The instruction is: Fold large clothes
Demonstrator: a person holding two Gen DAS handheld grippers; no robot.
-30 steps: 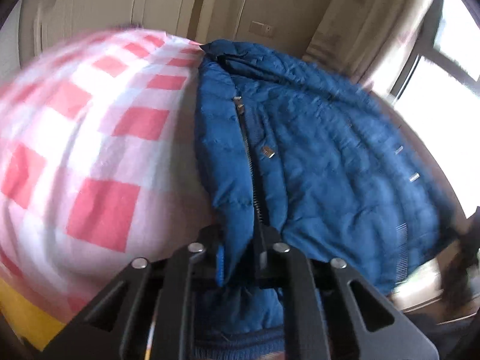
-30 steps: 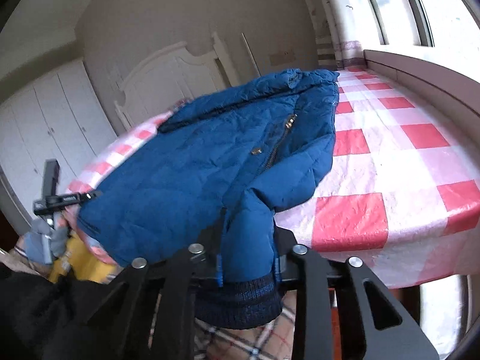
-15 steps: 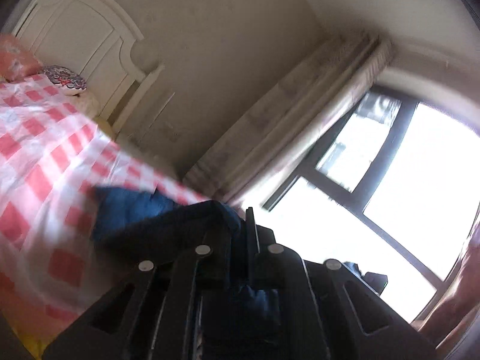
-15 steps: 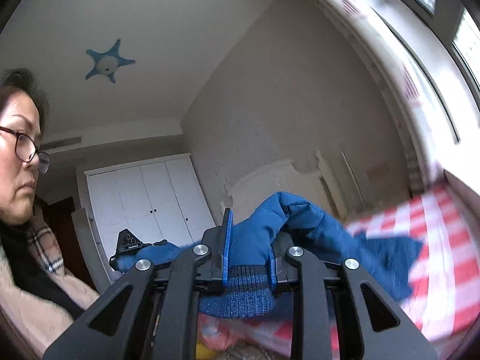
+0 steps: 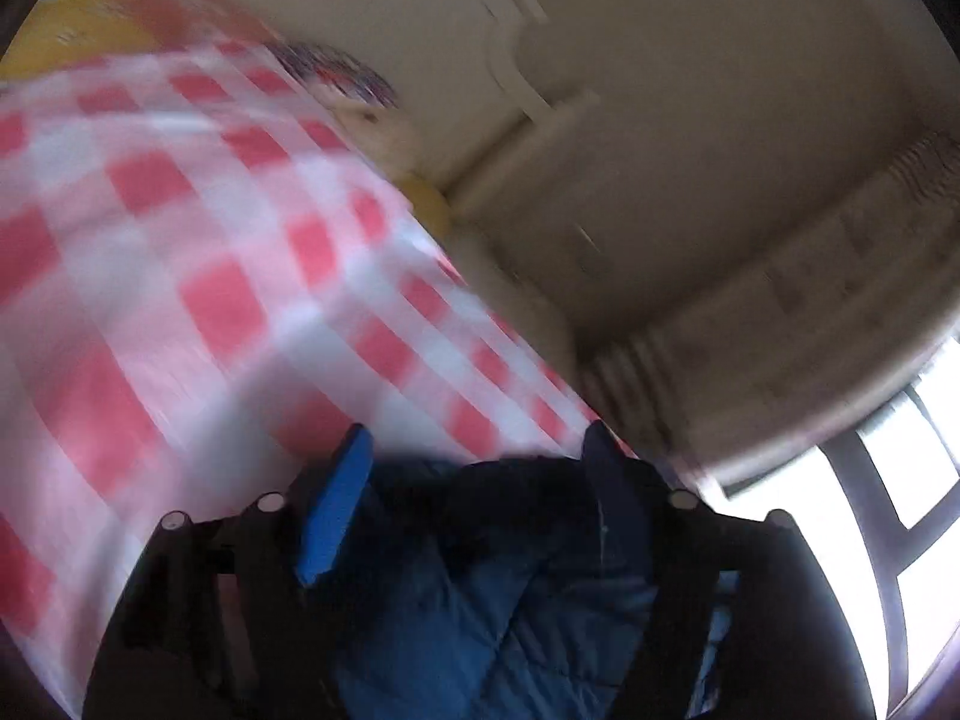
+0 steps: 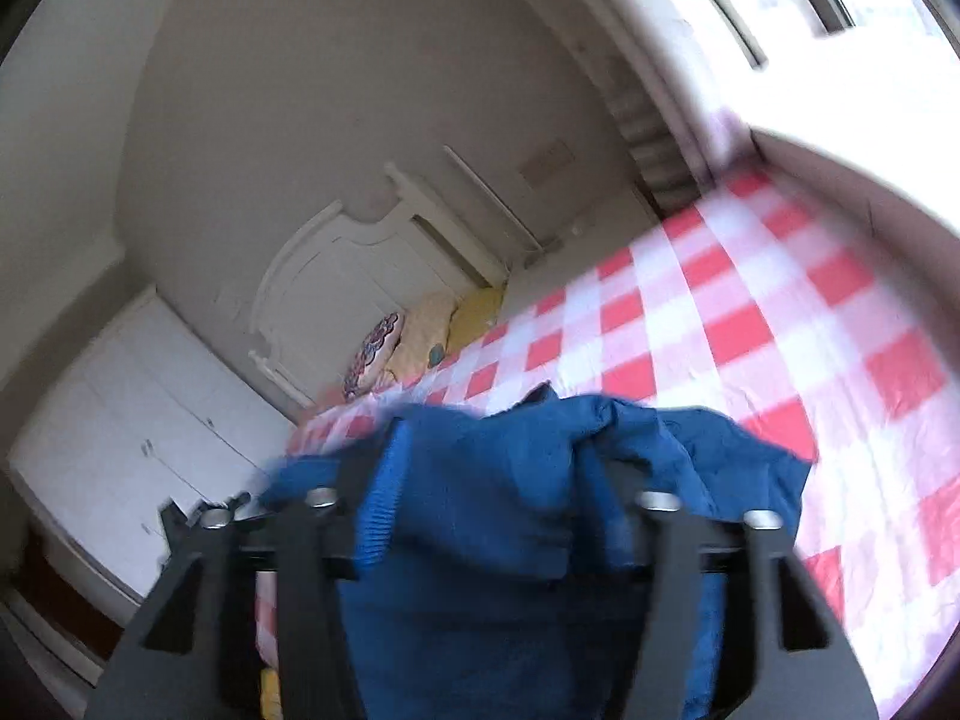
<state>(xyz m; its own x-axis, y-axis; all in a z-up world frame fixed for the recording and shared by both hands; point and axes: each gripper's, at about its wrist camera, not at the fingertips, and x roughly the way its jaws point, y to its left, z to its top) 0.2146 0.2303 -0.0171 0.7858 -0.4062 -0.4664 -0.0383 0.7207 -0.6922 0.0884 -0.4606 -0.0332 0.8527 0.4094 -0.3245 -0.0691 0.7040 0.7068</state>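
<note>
The blue quilted jacket (image 5: 498,594) bunches low in the left wrist view, between the spread jaws of my left gripper (image 5: 474,456). Those jaws are opening and the blue pad (image 5: 333,510) stands clear of the cloth. In the right wrist view the jacket (image 6: 510,480) heaps between and over the fingers of my right gripper (image 6: 498,462), whose jaws are also opening; the ribbed blue pad (image 6: 381,498) sits beside the fabric without pinching it. Both grippers hang over the bed's red-and-white checked sheet (image 5: 180,240) (image 6: 750,312). Both views are blurred.
A white headboard (image 6: 336,282) with pillows (image 6: 420,330) closes the far end of the bed. White wardrobe doors (image 6: 138,420) stand to the left. A bright window (image 5: 900,480) and pale curtain (image 5: 810,276) run along the bed's other side.
Both grippers were shut on the jacket's edge, swung it up, then came back down over the bed. Both pairs of jaws have spread wide, and the jacket now sits loose between them.
</note>
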